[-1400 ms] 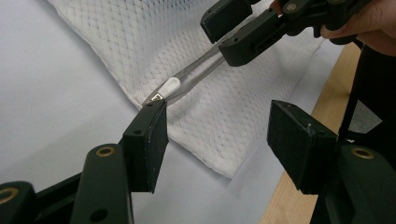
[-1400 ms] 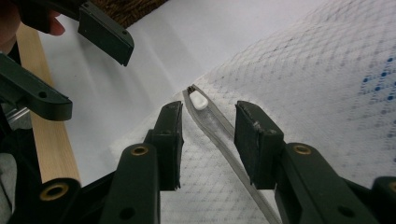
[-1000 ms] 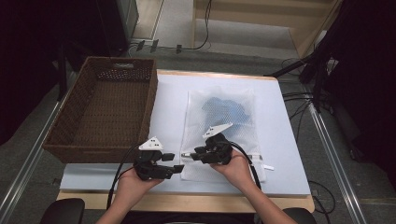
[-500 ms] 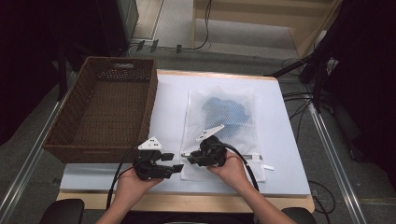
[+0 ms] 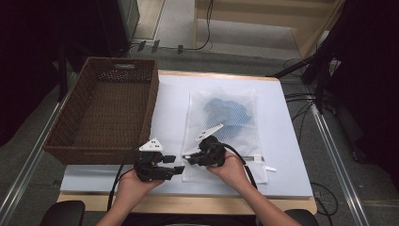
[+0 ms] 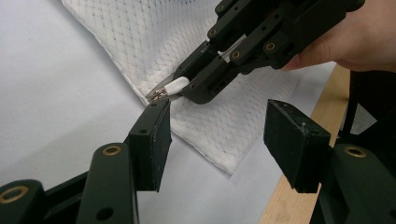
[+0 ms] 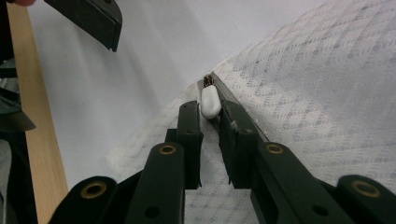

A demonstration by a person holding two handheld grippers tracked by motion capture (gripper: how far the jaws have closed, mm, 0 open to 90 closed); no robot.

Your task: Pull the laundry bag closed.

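Over the last second the right gripper (image 5: 190,158) has edged left along the near edge of the white mesh zip bag (image 5: 226,136), toward the left gripper (image 5: 178,165), narrowing the gap between them.

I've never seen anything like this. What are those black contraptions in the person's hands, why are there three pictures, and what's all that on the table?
Those are hand-held grippers: two-jaw tongs that a person squeezes, one in each hand. The high view looks down from above the table; the other two pictures come from small cameras riding on each gripper, looking along its black jaws.

On the table lie a brown wicker basket at the left and a white mesh laundry bag with something blue inside.

The right gripper has its jaws closed on the bag's small white zipper pull, at the bag's near corner. In the left gripper view you see that same gripper from the side, pinching the pull. The left gripper is open, one jaw close beside that corner, holding nothing.
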